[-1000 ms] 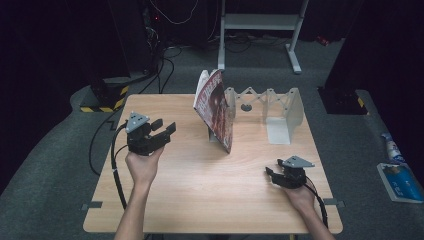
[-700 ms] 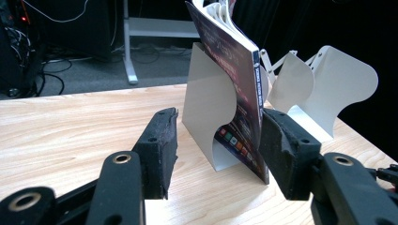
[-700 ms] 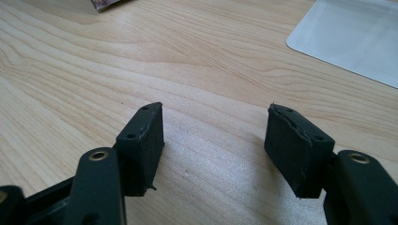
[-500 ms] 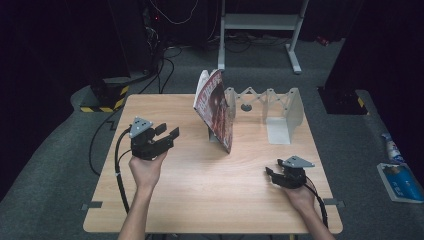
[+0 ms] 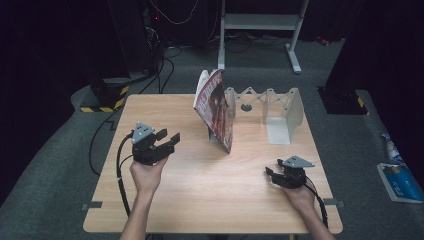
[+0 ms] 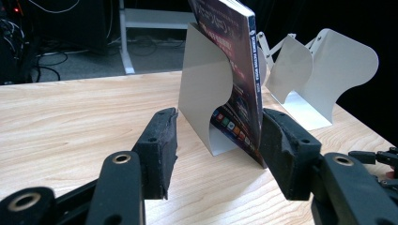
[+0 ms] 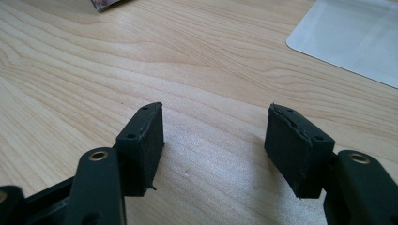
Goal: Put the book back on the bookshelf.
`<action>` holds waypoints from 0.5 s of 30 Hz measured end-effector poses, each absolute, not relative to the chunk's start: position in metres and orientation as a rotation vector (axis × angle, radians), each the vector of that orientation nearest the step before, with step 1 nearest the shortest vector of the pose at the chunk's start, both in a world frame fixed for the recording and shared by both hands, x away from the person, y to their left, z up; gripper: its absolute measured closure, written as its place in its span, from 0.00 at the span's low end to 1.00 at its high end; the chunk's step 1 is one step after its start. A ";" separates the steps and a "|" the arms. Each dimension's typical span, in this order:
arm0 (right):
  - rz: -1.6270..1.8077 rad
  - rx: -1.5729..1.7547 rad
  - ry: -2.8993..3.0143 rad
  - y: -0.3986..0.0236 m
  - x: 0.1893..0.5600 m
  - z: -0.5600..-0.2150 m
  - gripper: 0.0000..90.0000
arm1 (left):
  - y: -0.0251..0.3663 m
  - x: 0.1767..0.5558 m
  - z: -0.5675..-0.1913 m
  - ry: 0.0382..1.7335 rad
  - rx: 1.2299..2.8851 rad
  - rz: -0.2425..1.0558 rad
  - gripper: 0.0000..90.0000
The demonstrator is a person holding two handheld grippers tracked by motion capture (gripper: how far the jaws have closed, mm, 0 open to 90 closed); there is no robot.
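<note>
Left tool (image 5: 169,140) is held above the worktop (image 5: 200,200) at its left side, jaws spread with nothing between them, aimed at the book (image 5: 216,107). The book stands tilted at the far middle of the worktop, leaning against a white bookend (image 6: 204,101), well apart from both tools. Right tool (image 5: 270,173) sits low at the near right, jaws spread over bare wood.

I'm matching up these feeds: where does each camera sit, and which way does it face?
High view: above the table's near side, looking forward and down; forearms, left tool, right tool.
Left gripper view: on the left tool, facing the book and bookend.
Right gripper view: on the right tool, facing the table.
Shared: high and left views show the book.
</note>
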State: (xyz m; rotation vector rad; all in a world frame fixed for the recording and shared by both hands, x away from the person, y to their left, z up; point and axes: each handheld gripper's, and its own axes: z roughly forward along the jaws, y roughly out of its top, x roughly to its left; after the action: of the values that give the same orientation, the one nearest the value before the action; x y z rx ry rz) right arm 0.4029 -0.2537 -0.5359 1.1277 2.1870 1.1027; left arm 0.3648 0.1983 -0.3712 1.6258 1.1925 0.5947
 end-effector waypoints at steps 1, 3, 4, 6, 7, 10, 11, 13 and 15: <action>1.103 1.130 2.187 -0.254 0.403 -0.536 0.42 | 0.198 0.365 -0.372 1.191 1.628 0.595 0.52; 1.103 1.130 2.187 -0.254 0.403 -0.536 0.42 | 0.198 0.365 -0.372 1.192 1.630 0.591 0.52; 1.103 1.127 2.187 -0.254 0.403 -0.536 0.42 | 0.197 0.365 -0.373 1.192 1.628 0.588 0.52; 1.102 1.127 2.187 -0.254 0.403 -0.536 0.42 | 0.196 0.365 -0.374 1.190 1.636 0.585 0.52; 1.102 1.127 2.187 -0.254 0.403 -0.536 0.42 | 0.196 0.365 -0.375 1.190 1.635 0.584 0.52; 1.102 1.129 2.187 -0.254 0.403 -0.536 0.42 | 0.195 0.364 -0.378 1.190 1.638 0.573 0.51; 1.102 1.129 2.187 -0.254 0.403 -0.536 0.42 | 0.194 0.364 -0.378 1.190 1.637 0.572 0.51; 1.102 1.126 2.187 -0.254 0.403 -0.536 0.42 | 0.194 0.364 -0.381 1.190 1.639 0.565 0.51; 1.102 1.127 2.187 -0.254 0.403 -0.536 0.42 | 0.194 0.364 -0.383 1.190 1.644 0.558 0.51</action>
State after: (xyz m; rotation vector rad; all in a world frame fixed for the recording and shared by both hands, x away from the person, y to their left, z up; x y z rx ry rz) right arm 0.4029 -0.2537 -0.5359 1.1267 2.1870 1.1023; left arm 0.3643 0.1938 -0.3826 1.6438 1.1905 0.5578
